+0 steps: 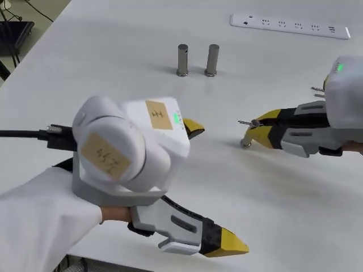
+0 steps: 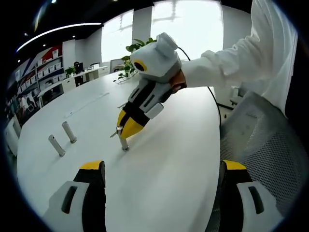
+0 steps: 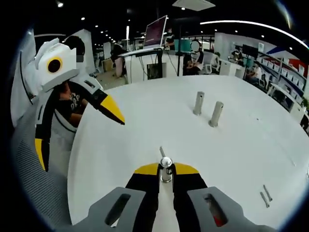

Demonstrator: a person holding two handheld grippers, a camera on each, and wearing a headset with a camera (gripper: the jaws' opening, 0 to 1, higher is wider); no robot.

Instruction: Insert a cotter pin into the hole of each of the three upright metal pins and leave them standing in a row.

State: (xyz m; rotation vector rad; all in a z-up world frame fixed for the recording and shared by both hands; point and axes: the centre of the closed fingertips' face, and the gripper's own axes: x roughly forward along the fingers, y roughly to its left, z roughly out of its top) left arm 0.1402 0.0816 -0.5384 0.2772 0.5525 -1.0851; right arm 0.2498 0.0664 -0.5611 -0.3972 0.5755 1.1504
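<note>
Two upright metal pins (image 1: 182, 60) (image 1: 212, 60) stand side by side at the back of the white table (image 1: 113, 68); they also appear in the right gripper view (image 3: 198, 103) (image 3: 216, 114). My right gripper (image 1: 252, 133) is shut on the third metal pin (image 1: 247, 140), whose foot rests on the table. A thin cotter pin (image 1: 244, 122) sticks out sideways near that pin's top (image 3: 166, 162). My left gripper (image 1: 212, 187) hovers wide open in the foreground, holding nothing, its jaws pointing towards the right gripper (image 2: 126, 128).
A white power strip (image 1: 289, 25) lies at the far right of the table. Loose cotter pins (image 3: 264, 195) lie on the table near the right gripper. A black cable (image 1: 22, 134) runs from the left gripper. Office chairs stand beyond the table edge.
</note>
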